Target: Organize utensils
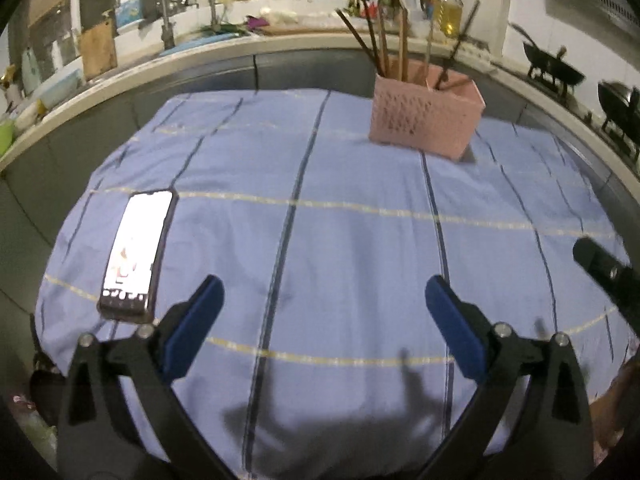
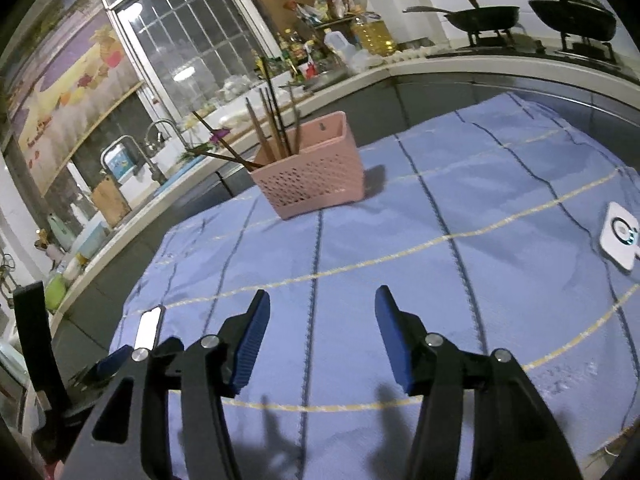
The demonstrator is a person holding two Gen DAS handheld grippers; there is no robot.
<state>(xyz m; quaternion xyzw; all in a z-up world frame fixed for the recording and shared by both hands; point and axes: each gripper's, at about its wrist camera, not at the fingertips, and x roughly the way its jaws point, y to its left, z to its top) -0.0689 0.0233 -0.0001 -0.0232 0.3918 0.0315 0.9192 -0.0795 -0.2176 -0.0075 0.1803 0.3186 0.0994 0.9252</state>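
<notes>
Fingers of the left gripper and right gripper are spread and hold nothing, and the thin, light, stiff, slippery chopsticks stand inside the pink basket, best pinched near their tops.

Two wrist views, shared basket

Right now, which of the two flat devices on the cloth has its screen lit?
The phone, lying at the cloth's left side. Its screen glows white; the white square device at the right edge shows no glow.
</notes>
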